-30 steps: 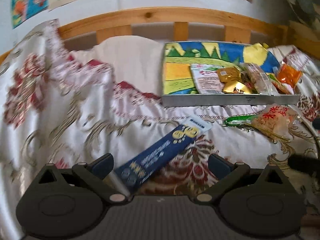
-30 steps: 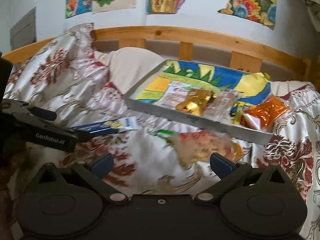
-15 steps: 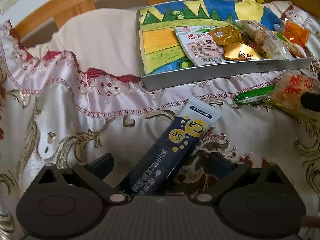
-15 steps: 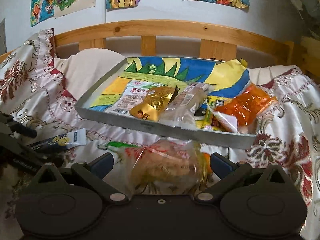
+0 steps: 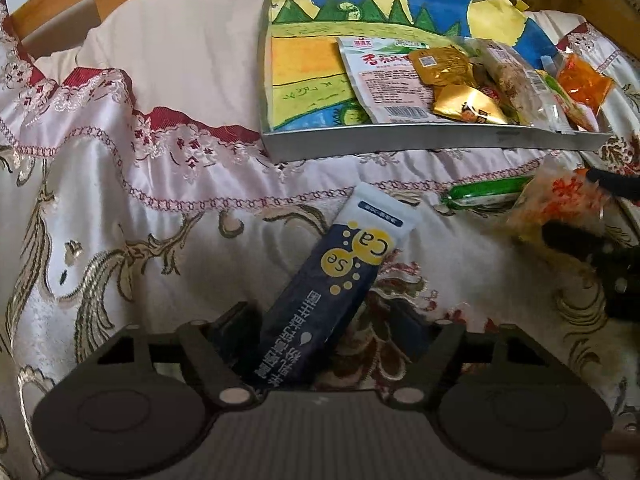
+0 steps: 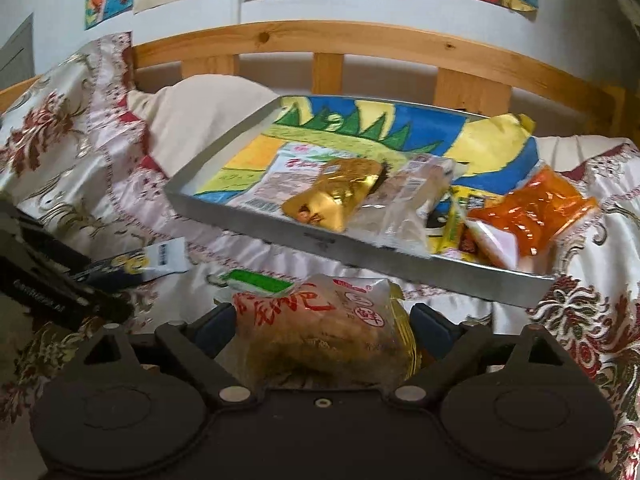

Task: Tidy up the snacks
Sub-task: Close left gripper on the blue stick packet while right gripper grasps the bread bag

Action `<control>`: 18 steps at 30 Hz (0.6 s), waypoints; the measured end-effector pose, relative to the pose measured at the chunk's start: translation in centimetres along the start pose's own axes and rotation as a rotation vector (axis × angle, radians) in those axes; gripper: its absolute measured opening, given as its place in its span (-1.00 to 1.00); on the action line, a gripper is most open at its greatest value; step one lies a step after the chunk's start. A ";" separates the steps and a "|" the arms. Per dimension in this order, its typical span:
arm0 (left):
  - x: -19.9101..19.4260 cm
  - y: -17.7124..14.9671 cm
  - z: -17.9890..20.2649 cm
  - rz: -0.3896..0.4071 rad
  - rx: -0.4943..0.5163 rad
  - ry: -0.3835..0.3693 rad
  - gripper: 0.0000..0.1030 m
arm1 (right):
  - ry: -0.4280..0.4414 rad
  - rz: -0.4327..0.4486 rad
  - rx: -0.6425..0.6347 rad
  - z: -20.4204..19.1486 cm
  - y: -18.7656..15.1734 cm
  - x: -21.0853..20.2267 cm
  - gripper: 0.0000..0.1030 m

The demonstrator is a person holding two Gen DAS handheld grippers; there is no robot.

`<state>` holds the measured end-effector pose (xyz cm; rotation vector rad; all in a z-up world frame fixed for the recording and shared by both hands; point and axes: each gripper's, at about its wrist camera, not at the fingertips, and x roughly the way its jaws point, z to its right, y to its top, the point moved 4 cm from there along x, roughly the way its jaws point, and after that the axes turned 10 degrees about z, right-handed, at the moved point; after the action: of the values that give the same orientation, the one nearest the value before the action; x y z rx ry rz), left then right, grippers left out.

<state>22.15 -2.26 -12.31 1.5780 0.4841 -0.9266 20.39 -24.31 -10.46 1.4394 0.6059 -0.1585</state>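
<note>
A long dark blue packet (image 5: 340,280) marked "Ca" and "Se" lies on the bedspread between the jaws of my left gripper (image 5: 320,328). Those jaws are closing, and a gap still shows on the right side. My right gripper (image 6: 322,320) straddles a clear bag with red characters (image 6: 320,340). Its jaws are closing too, with the pads right at the bag's edges. A green packet (image 6: 256,280) lies just beyond that bag. Farther back stands a grey metal tray (image 6: 320,240) lined with a colourful drawing and holding several snack packets.
A satin embroidered bedspread (image 5: 120,220) covers the bed, with a cream pillow (image 5: 180,40) left of the tray. A wooden bed rail (image 6: 360,44) runs along the back under drawings on the wall. An orange packet (image 6: 532,208) hangs over the tray's right corner.
Both grippers moved forward and down until each packet sits between its jaws. The left one tilted downward. Both pairs of jaws have narrowed in the last half second.
</note>
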 end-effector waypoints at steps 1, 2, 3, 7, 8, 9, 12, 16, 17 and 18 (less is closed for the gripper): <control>-0.1 0.0 0.1 -0.006 -0.004 -0.010 0.46 | 0.016 -0.006 -0.002 -0.3 -0.1 -0.1 0.81; -0.3 0.0 0.3 -0.012 -0.005 -0.021 0.45 | 0.032 -0.010 -0.004 -0.6 -0.1 -0.2 0.81; -0.4 -0.1 0.4 -0.017 -0.002 -0.029 0.42 | 0.048 -0.014 -0.009 -1.0 -0.1 -0.4 0.81; -1.0 -0.2 1.2 -0.028 0.014 -0.070 0.33 | 0.131 -0.040 -0.044 -2.7 -0.7 -1.1 0.81; -1.1 -0.2 1.3 -0.027 0.020 -0.072 0.32 | 0.143 -0.043 -0.056 -3.1 -0.9 -1.2 0.82; -1.0 -0.1 1.4 -0.025 0.026 -0.068 0.32 | 0.147 -0.043 -0.072 -3.5 -1.0 -1.4 0.83; -1.0 0.1 1.1 -0.017 0.000 -0.059 0.21 | 0.151 -0.042 -0.108 -4.1 -1.1 -1.5 0.85; -1.3 0.1 0.3 -0.006 -0.056 -0.054 -0.05 | 0.158 -0.061 -0.087 -4.0 -1.2 -1.4 0.87; -1.3 0.1 0.2 -0.004 -0.057 -0.048 -0.10 | 0.159 -0.065 -0.086 -3.9 -1.3 -1.4 0.87; -1.4 0.1 0.1 -0.002 -0.061 -0.047 -0.13 | 0.158 -0.067 -0.091 -4.0 -1.3 -1.4 0.86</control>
<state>21.31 -2.15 -11.18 1.4983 0.4764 -0.9396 17.45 -21.03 -10.98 1.3525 0.7816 -0.0690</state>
